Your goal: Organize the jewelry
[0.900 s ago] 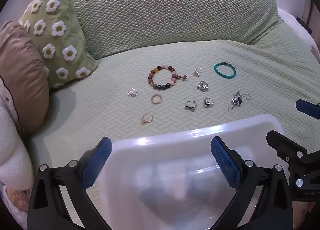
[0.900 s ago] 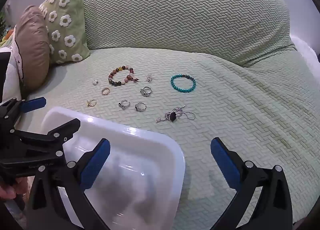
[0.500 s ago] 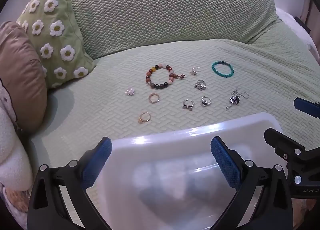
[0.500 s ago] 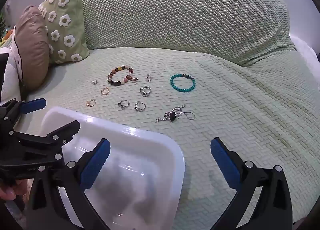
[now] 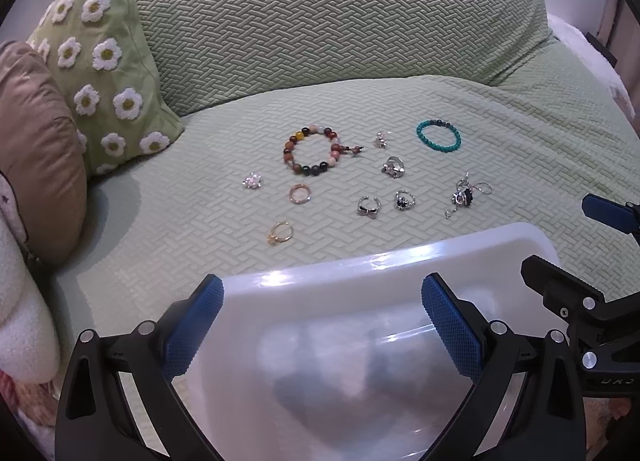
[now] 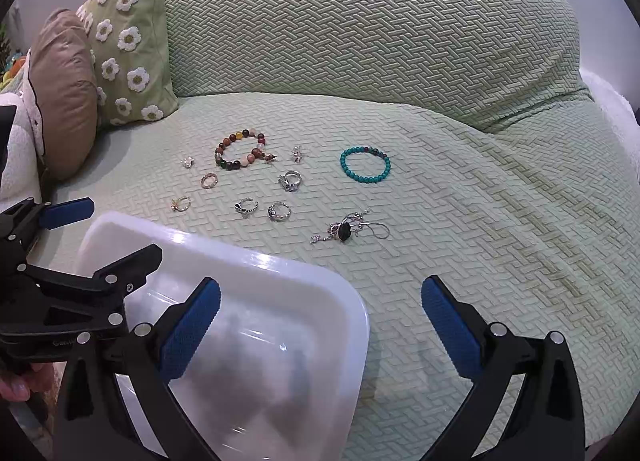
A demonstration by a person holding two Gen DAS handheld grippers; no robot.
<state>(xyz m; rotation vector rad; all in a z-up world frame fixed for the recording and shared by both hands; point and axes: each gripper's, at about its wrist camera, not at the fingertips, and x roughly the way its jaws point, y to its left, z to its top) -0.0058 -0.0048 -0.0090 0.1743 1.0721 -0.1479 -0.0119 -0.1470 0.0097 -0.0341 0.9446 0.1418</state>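
Note:
Jewelry lies on a green quilted bedspread (image 5: 520, 133): a multicolour bead bracelet (image 5: 314, 155), a turquoise bracelet (image 5: 439, 135), several silver rings (image 5: 394, 167), two gold rings (image 5: 299, 193), a small silver charm (image 5: 252, 180) and a tangled necklace (image 5: 464, 195). A white plastic tray (image 5: 384, 261) sits at the near edge. My left gripper (image 5: 322, 325) is open above the tray. My right gripper (image 6: 320, 325) is open over the tray's right edge (image 6: 356, 325). The bead bracelet (image 6: 242, 155), turquoise bracelet (image 6: 365, 164) and necklace (image 6: 348, 229) also show in the right wrist view.
A green daisy pillow (image 5: 100, 57) and a brown cushion (image 5: 36, 161) stand at the left. A large green quilted cushion (image 5: 340, 9) rises behind the jewelry. A white fluffy throw (image 5: 20, 301) lies at the near left.
Both grippers have drifted slightly; the jewelry sits a touch higher and further left in the left wrist view. Nothing was taken hold of.

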